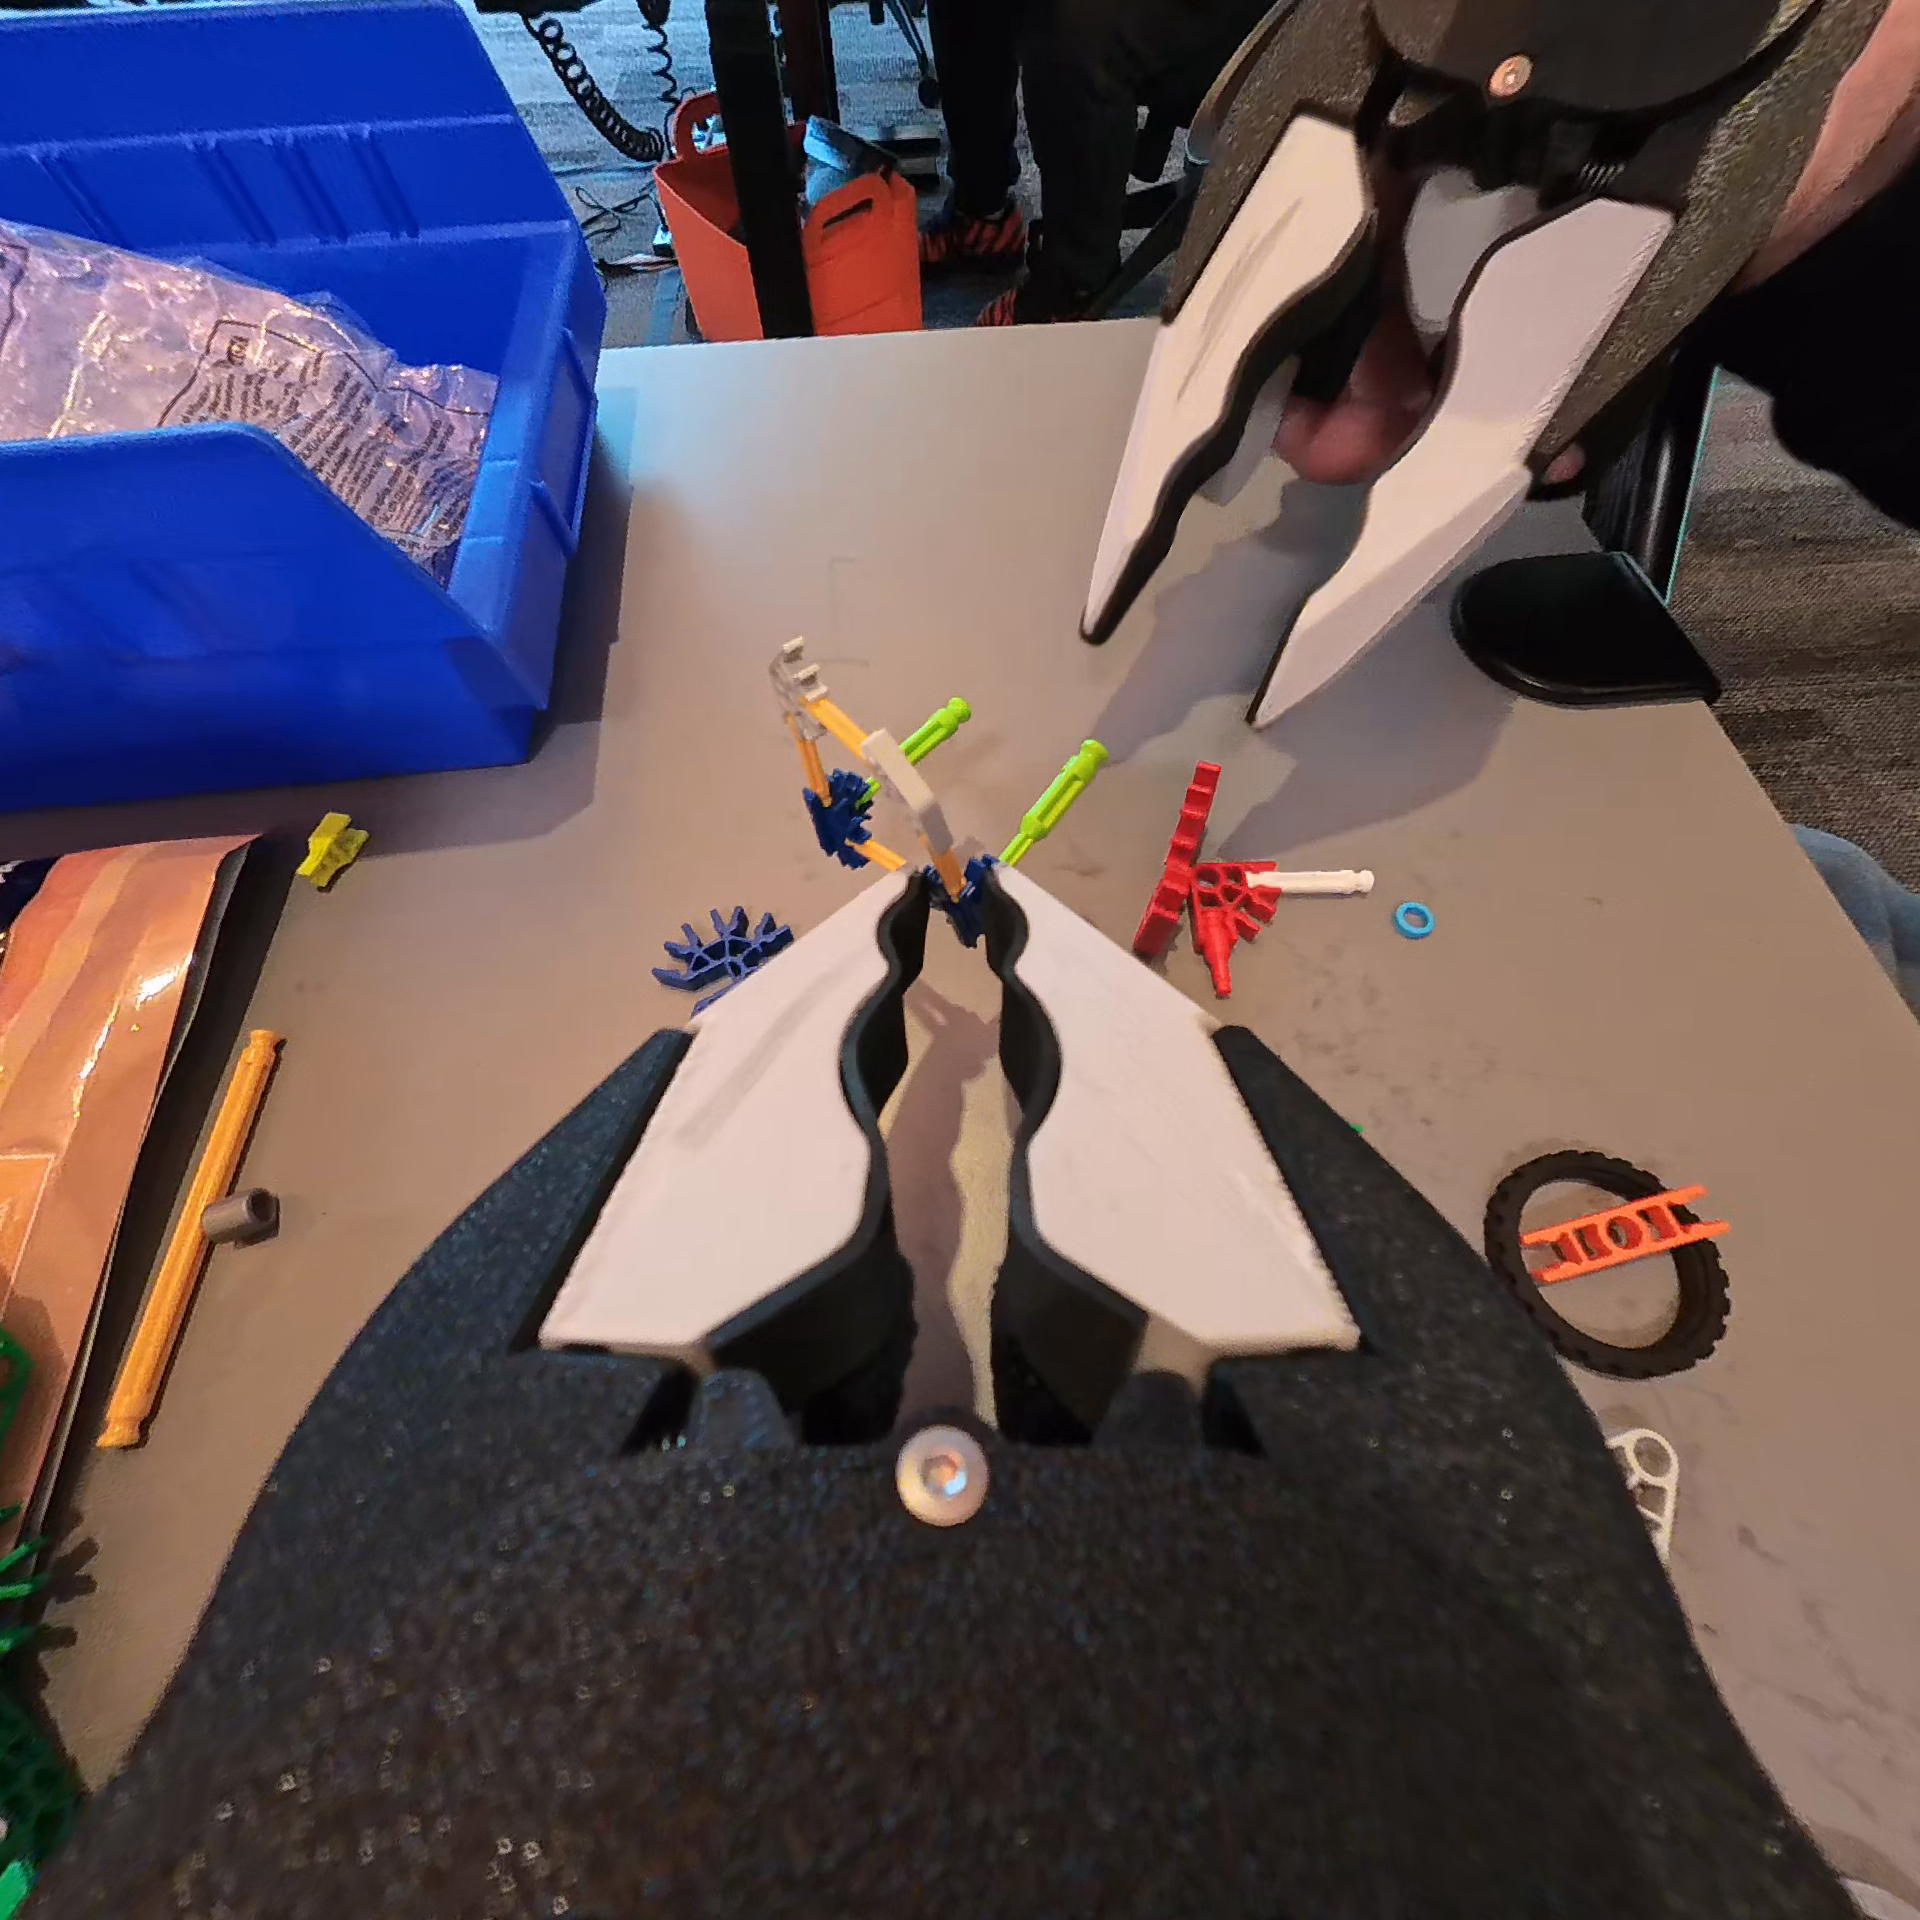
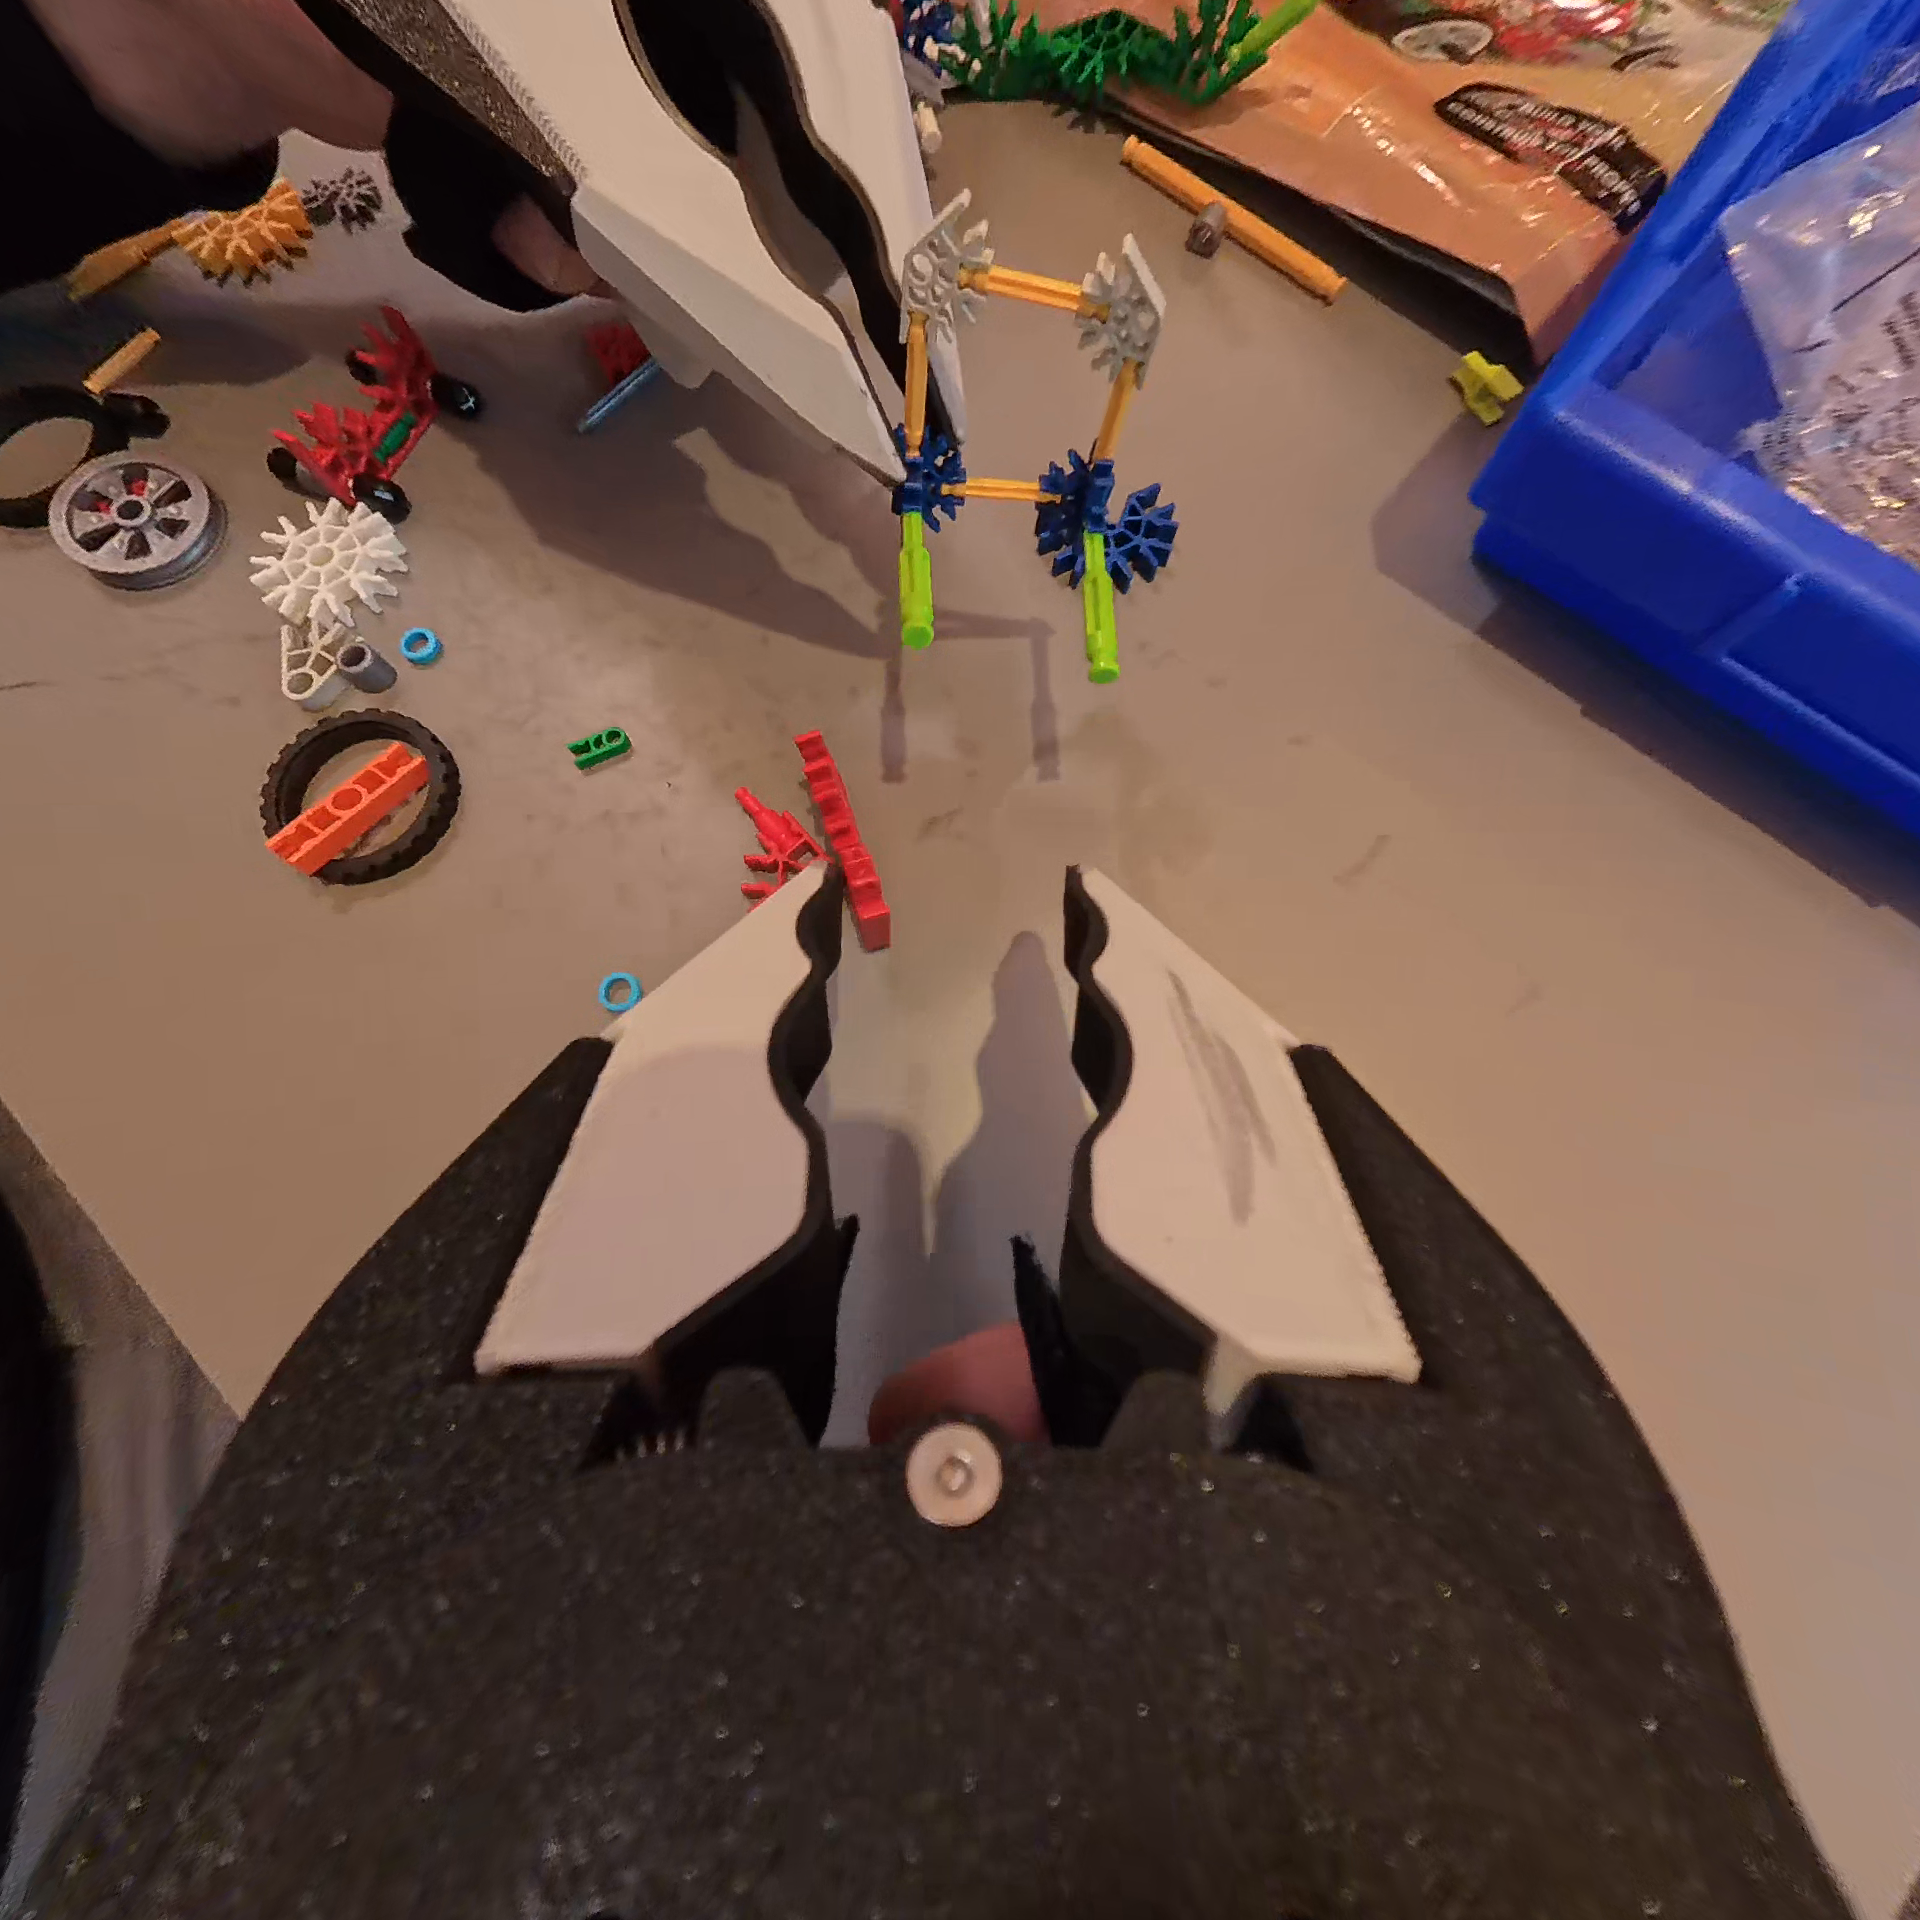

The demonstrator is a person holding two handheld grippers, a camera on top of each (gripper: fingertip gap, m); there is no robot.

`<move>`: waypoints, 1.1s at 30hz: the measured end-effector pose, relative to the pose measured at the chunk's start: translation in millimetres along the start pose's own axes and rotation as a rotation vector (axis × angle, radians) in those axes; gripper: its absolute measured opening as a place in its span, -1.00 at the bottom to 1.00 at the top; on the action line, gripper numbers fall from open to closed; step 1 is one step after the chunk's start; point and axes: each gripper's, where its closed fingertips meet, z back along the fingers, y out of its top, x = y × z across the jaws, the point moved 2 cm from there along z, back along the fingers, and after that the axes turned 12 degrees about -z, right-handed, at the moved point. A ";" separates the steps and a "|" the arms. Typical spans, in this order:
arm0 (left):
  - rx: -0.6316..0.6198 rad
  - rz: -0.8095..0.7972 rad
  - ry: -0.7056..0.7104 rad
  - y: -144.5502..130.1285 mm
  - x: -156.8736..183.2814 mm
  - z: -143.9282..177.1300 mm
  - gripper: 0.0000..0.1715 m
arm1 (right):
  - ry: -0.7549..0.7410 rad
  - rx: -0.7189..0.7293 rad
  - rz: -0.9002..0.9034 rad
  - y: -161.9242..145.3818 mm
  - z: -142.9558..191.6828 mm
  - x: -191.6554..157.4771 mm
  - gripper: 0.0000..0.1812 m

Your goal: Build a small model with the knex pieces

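Observation:
A small frame of yellow rods, grey and blue connectors and two green rods [image 1: 914,805] stands tilted on the grey table [image 1: 790,499]. My left gripper [image 1: 956,883] is shut on one of the frame's blue corner connectors [image 2: 928,488]. In the right wrist view the left gripper [image 2: 902,468] comes in from the upper left. My right gripper [image 2: 951,878] is open and empty, hovering over the table short of the frame [image 2: 1023,283]. Its left fingertip is beside a red toothed piece and red connector [image 2: 847,831]. It also shows in the left wrist view [image 1: 1179,675].
A blue bin [image 1: 312,623] with plastic bags stands beside the frame. Loose parts lie around: a black tyre with an orange piece [image 2: 358,795], a white connector [image 2: 327,561], a wheel hub [image 2: 135,520], a long yellow rod [image 1: 192,1236] and a loose blue connector [image 1: 722,945]. The tips of one gripper are about 8 cm away from the tips of the other. From my left tips it is roughly 15 cm to the long yellow rod [image 1: 192,1236]; from my right, 25 cm. My right wrist view [image 2: 1210,202] looks at it from another angle.

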 end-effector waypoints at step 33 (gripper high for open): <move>0.023 0.007 0.014 6.3 -7.7 14.9 -0.91 | -0.007 -0.121 0.076 -14.3 -12.1 -13.1 -0.65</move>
